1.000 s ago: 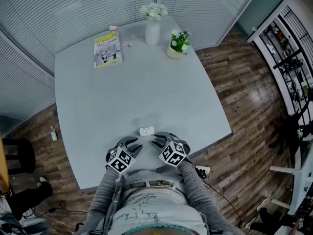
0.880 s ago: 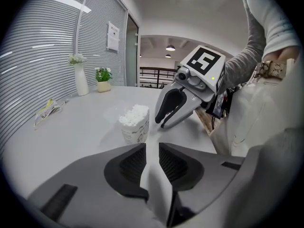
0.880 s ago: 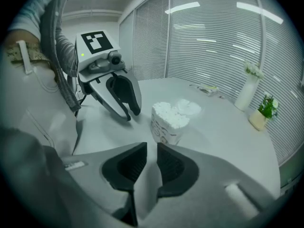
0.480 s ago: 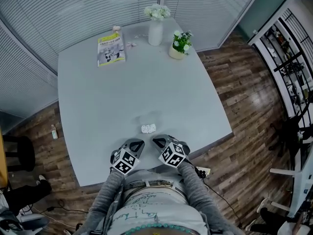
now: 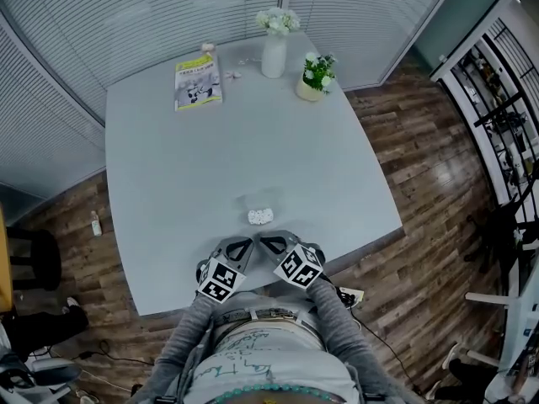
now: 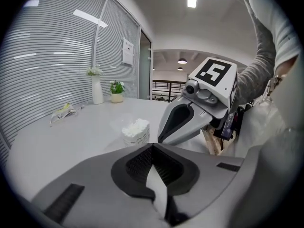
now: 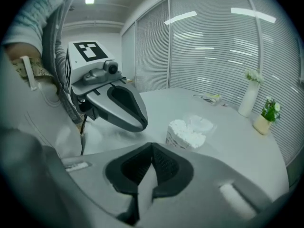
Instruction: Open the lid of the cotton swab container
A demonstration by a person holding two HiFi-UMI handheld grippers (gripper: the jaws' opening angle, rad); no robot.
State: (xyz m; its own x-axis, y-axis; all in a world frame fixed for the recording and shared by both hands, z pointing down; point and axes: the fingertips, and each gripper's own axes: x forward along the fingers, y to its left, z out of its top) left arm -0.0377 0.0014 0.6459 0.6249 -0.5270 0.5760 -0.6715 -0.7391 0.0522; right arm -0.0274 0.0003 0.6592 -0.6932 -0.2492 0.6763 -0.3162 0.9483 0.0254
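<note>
The cotton swab container stands uncovered on the grey table, with white swab tips showing at its top. Its clear lid lies just behind it. My left gripper and right gripper hover side by side near the table's front edge, just short of the container. Both are shut with nothing between their jaws. In the left gripper view the container is ahead of the closed jaws, and the right gripper is beside it. The right gripper view shows the container, the lid and the left gripper.
A magazine, a white vase with flowers and a small potted plant stand at the table's far end. Slatted blinds run behind the table, and wood floor surrounds it. A small bottle lies on the floor at left.
Both grippers stood open on either side of the container a second ago. They have closed empty and drawn back a little toward the table's front edge.
</note>
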